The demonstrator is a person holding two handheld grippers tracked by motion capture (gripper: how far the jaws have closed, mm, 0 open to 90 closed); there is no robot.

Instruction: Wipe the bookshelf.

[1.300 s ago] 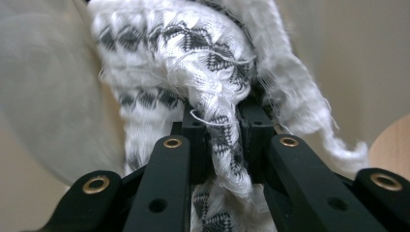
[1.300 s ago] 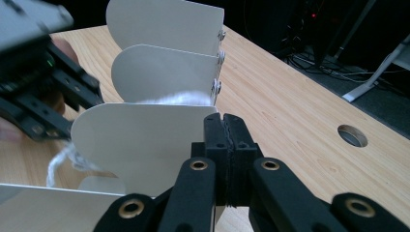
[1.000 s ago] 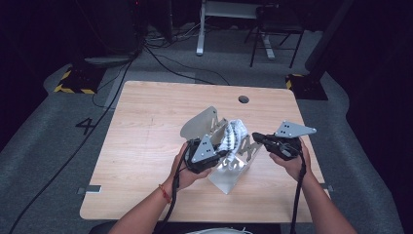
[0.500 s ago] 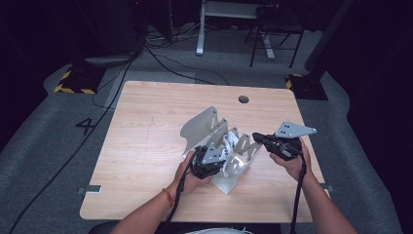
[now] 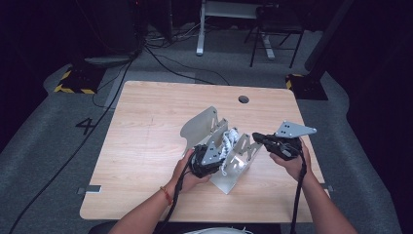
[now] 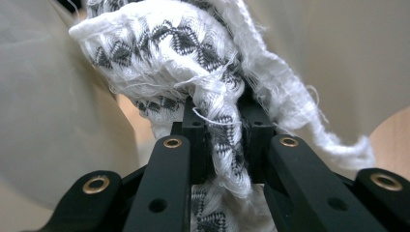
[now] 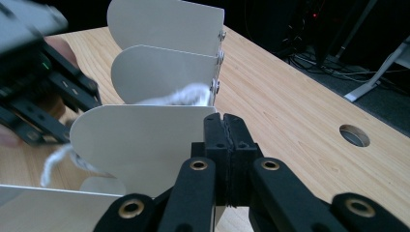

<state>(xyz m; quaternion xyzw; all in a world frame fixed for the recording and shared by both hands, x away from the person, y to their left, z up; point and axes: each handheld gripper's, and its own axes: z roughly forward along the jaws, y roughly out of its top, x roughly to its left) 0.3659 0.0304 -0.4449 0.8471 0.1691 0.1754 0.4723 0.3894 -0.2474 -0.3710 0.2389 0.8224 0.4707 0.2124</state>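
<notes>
White patterned cloth (image 6: 193, 63) sits pinched in your left gripper (image 6: 225, 130), mid-frame; your right gripper (image 7: 225, 133) clamps the metal rack (image 7: 140, 145).

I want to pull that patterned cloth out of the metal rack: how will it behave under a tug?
The cloth looks floppy: it bunches and droops from the left gripper. Its frayed edge may snag on the rack dividers. The thin rack seems light, so it would probably shift unless the right gripper steadies it.

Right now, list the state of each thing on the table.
cloth: bunched, pinched in the left gripper, between two rack plates.
metal rack: upright on the table, its edge clamped by the right gripper.
left gripper: shut on cloth.
right gripper: shut on rack.
</notes>
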